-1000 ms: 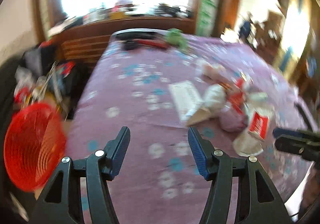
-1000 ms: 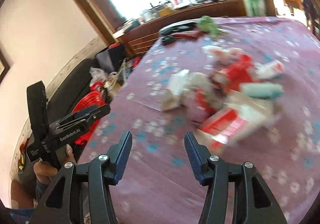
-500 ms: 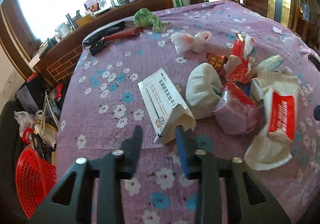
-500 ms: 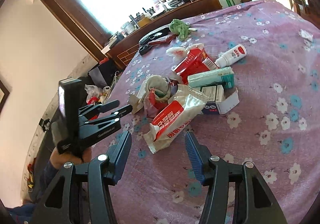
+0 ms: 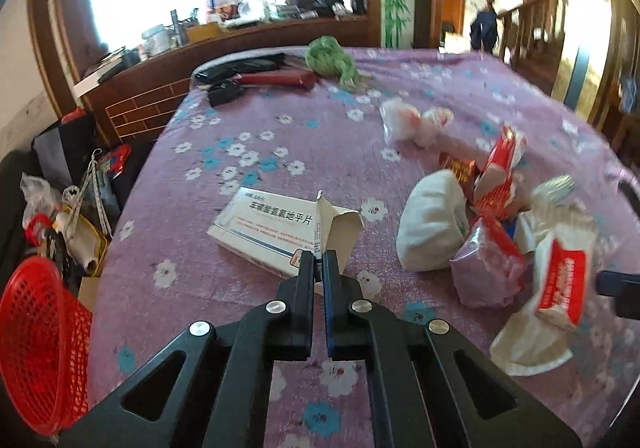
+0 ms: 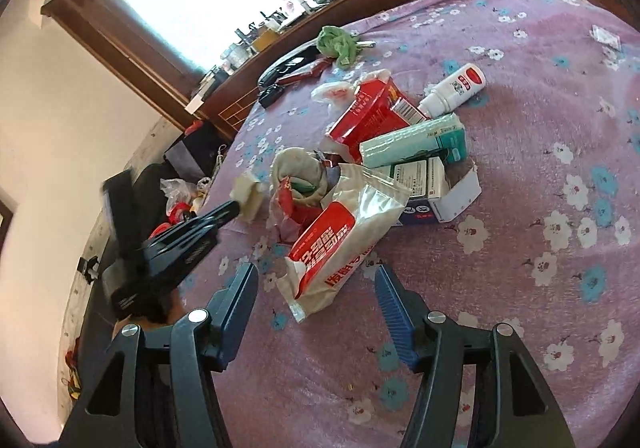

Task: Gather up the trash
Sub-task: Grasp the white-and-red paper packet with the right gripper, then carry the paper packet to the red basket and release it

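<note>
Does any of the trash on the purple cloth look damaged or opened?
Yes. The white medicine box has its end flap torn open and standing up, pinched in the shut left gripper. The red carton also lies torn open.

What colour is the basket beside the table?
Red, a mesh basket; clearest in the left wrist view.

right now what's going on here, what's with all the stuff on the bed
A person is clearing trash off a purple flowered cover with a gripper in each hand. The left gripper has just closed on the open flap of a white medicine box. The right gripper has been opening wider and its fingers stand either side of a red and white bag, not yet pressing it. A red basket waits beside the bed.
</note>
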The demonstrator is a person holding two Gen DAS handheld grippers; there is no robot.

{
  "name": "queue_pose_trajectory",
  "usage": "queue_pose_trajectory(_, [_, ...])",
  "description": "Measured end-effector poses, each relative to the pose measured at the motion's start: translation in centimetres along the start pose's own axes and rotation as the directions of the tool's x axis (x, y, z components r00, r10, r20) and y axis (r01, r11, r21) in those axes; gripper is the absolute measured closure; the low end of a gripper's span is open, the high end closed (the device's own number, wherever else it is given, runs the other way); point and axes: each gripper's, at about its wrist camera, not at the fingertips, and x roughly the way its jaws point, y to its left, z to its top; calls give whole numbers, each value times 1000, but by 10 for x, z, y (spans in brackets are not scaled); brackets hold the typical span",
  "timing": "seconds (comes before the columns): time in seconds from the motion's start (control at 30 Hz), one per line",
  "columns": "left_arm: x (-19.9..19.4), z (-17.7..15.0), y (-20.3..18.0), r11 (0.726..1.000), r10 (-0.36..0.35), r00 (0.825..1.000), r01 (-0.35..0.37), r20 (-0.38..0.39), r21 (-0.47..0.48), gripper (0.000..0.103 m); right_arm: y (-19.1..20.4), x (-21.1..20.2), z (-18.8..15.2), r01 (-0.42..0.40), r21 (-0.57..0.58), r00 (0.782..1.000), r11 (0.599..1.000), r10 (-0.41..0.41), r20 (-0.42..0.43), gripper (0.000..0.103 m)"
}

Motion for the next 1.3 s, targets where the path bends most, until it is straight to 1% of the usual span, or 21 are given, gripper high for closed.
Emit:
queue_pose_trajectory(0.1, [-21,-7,7,999,-28,999,30,39,-41,99,-4,10,3,13,34,1000,999,-13,-6,37])
queue_pose_trajectory(0.27, [-45,-21,6,997,-47,996,52,80,-60,99,-2,26,6,30,42,999,999,-29,-20,37])
queue_pose_trajectory(0.3, [-49,-24,5,997,-48,995,54,89,-62,99,-1,30,6,37,37,999,999,-36,-23,39])
queue_pose_trajectory(0.37, [-55,-28,3,996,-53,994,60,100,-62,99,1,36,5,46,33,999,998,-45,-31,47])
queue_pose_trajectory(0.43, [-60,-32,0,996,-58,992,65,109,-59,99,1,40,4,41,29,998,999,-40,-39,61])
queue_pose_trajectory(0.47, [-61,-33,-1,996,-61,992,68,111,-57,99,2,40,4,30,27,999,999,-29,-40,64])
queue_pose_trajectory(0.53, [-62,-36,-4,997,-59,992,65,115,-50,99,8,35,3,30,-8,999,1000,-30,-22,82])
queue_pose_trajectory(0.63, [-64,-37,-6,996,-62,991,68,118,-49,99,16,26,2,48,-56,999,997,-47,9,92])
queue_pose_trajectory(0.7, [-65,-38,-7,996,-63,991,70,120,-51,99,18,19,1,38,-69,999,997,-36,19,94])
queue_pose_trajectory(0.9, [-69,-37,-10,997,-62,990,68,123,-46,99,21,12,-1,67,-105,997,992,-63,40,94])
queue_pose_trajectory(1.3, [-83,-37,-10,997,-60,987,68,147,-44,99,29,-3,-3,39,-116,998,992,-32,63,95])
